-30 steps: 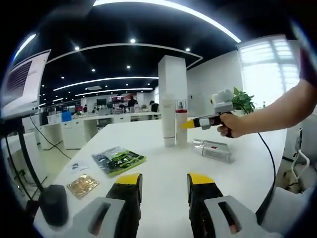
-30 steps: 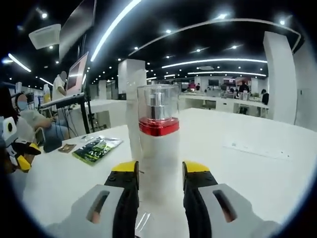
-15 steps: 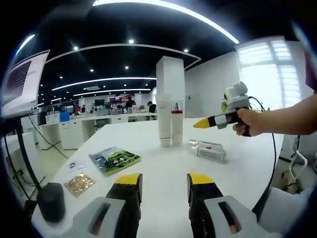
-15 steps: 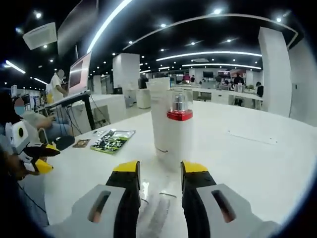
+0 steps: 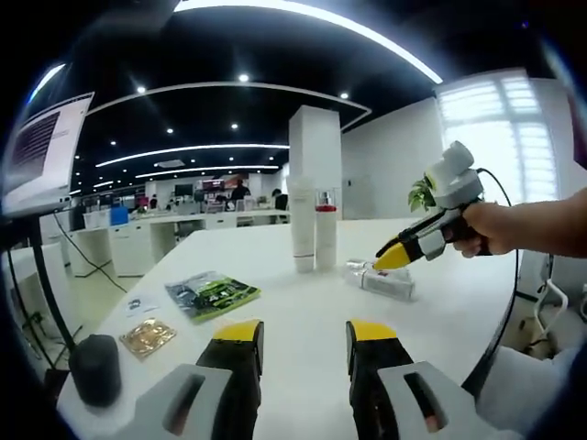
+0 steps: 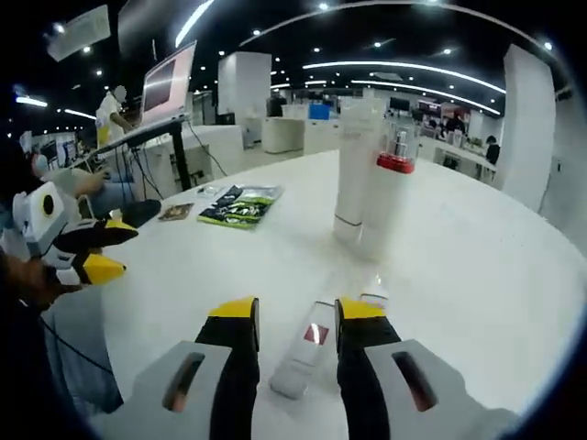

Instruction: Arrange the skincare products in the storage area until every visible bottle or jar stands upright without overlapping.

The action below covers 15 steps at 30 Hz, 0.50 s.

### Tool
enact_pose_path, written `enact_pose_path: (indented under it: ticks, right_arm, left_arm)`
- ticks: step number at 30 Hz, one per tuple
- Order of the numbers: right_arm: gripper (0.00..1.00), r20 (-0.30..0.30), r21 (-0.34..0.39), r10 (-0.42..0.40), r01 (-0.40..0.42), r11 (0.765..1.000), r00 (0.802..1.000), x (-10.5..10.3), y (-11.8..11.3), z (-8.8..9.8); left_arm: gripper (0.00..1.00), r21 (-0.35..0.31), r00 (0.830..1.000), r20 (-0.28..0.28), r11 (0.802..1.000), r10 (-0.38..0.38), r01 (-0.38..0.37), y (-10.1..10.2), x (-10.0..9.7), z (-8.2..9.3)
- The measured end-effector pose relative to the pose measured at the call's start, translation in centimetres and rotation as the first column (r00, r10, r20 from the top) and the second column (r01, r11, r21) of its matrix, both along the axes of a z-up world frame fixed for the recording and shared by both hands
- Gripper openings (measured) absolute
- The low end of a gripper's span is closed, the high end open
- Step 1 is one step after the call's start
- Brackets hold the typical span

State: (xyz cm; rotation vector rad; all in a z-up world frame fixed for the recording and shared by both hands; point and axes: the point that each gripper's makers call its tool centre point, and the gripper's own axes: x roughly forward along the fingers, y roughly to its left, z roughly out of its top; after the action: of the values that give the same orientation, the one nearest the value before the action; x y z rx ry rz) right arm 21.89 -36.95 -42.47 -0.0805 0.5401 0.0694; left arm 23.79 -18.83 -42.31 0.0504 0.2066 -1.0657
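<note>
Worktop (image 6: 514, 275): white, round-edged, carries everything.

Standing items: a tall white tube (image 6: 353, 170) and, just beside it, a pump bottle with a red collar (image 6: 390, 192) under a clear cap. Both are upright near the middle of the worktop; in the left gripper view they stand side by side, tube (image 5: 303, 225) and bottle (image 5: 326, 229). Whether they touch, I cannot tell. This part looks done.

Lying item: a clear bottle with a red label (image 6: 307, 353) flat on its side, near the standing pair. In the left gripper view it lies at (image 5: 385, 282). Judged the one product left to set upright.

Right claw (image 6: 292, 316): jaws apart, empty, poised over the lying bottle, which sits between them but is not gripped. In the left gripper view its yellow tip (image 5: 396, 257) slants down at that bottle.

Left claw (image 5: 303, 335): jaws apart, empty, well away from the products.

Off-task: green packet (image 5: 215, 295), small gold sachet (image 5: 152, 337), dark round object (image 5: 96, 367).
</note>
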Motion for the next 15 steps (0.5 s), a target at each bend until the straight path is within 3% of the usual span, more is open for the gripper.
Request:
enact_pose_path:
  ticks: [9, 15]
  right_arm:
    - [0.30, -0.064, -0.023, -0.046, 0.044, 0.999, 0.997, -0.8, -0.7, -1.8]
    - [0.29, -0.074, -0.021, -0.041, 0.040, 0.999, 0.996, -0.7, -0.5, -2.2]
  left_arm:
    - [0.36, 0.002, 1.000, -0.003, 1.000, 0.008, -0.008, 0.4, 0.0, -0.2]
    - [0.36, 0.002, 1.000, -0.001, 1.000, 0.016, -0.016, 0.7, 0.1, -0.1]
